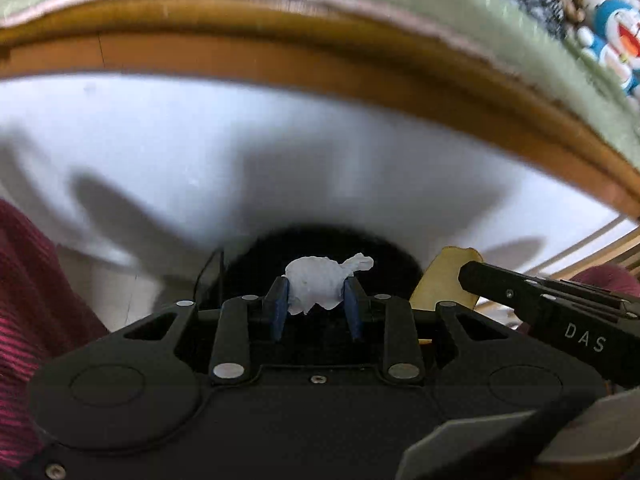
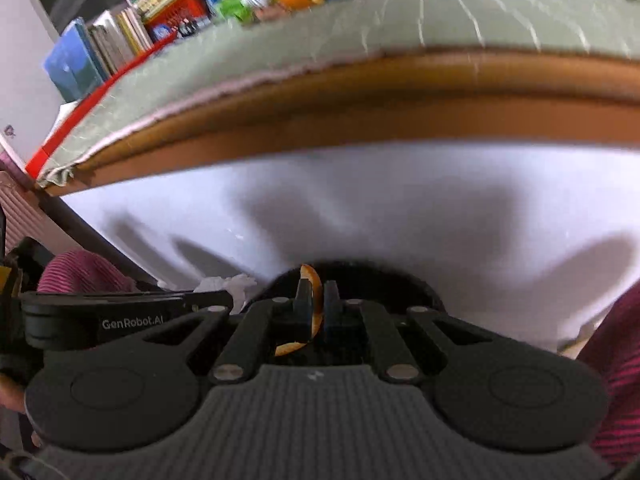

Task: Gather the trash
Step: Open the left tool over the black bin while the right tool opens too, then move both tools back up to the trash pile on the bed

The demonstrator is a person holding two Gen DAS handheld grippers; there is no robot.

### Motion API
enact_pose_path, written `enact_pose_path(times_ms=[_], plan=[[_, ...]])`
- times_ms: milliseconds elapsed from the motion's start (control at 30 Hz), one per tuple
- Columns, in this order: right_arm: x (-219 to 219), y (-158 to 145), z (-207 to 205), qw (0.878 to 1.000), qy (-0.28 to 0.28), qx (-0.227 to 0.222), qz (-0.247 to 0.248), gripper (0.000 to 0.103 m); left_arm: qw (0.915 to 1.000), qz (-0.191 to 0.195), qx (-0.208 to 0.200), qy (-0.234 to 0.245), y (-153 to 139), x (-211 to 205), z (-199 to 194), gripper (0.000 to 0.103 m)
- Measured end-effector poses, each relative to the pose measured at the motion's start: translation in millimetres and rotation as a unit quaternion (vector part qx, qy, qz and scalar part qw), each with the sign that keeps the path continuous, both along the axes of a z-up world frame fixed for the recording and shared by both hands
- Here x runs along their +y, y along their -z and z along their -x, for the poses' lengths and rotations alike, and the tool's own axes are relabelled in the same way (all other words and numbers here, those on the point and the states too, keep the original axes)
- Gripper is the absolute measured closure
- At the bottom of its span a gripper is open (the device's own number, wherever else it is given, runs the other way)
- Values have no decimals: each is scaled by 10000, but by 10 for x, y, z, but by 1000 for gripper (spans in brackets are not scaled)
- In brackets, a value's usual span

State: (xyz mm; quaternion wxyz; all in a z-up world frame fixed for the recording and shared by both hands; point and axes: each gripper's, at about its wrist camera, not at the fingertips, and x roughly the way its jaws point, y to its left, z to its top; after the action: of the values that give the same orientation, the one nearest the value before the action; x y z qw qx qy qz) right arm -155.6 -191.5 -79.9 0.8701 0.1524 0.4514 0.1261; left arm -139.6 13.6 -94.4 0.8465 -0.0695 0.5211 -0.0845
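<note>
The crumpled tissue (image 1: 316, 286) is pinched by the left gripper (image 1: 316, 308), the peel (image 2: 316, 300) by the right gripper (image 2: 318, 304); both should be centred over the dark bin (image 1: 384, 252) before release.

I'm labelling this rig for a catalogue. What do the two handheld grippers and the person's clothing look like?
Both grippers are matte black with paired linkage bars, silver pivot pins and round side discs. The left gripper has dark blue finger pads; the right gripper has a ribbed grey body. White lettering reads "DAS" on the right one's side and "GenRobot.AI" on the left's. The clothing is maroon with fine stripes.
</note>
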Motion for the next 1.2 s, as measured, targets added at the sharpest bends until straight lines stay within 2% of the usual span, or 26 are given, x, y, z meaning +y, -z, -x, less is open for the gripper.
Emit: enact_pose_path(times_ms=[200, 500, 667, 733, 800, 833, 900, 967, 1200], plan=[[3, 206, -31, 9994, 65, 333, 3, 95, 9989, -146, 437, -1, 266, -33, -58, 74], [13, 306, -59, 9986, 98, 512, -25, 94, 9978, -318, 574, 87, 346, -112, -89, 74], [10, 323, -82, 9985, 46, 548, -26, 87, 9974, -352, 626, 96, 368, -127, -102, 69], [20, 314, -99, 9985, 46, 541, -37, 81, 9973, -360, 631, 84, 351, -131, -110, 63], [21, 313, -115, 9986, 42, 528, -63, 60, 9975, -362, 612, 56, 361, -140, -126, 54], [17, 309, -119, 9986, 35, 522, -88, 53, 9974, -386, 609, 42, 349, -141, -129, 51], [11, 292, -117, 9987, 11, 490, -105, 47, 9975, -415, 571, 34, 315, -143, -133, 35], [15, 262, -115, 9990, -18, 440, -89, 47, 9980, -388, 499, -2, 283, -134, -140, 26], [-28, 74, -103, 9999, -86, 50, -118, 38, 9992, -410, 31, -17, 27, -109, -129, 20]])
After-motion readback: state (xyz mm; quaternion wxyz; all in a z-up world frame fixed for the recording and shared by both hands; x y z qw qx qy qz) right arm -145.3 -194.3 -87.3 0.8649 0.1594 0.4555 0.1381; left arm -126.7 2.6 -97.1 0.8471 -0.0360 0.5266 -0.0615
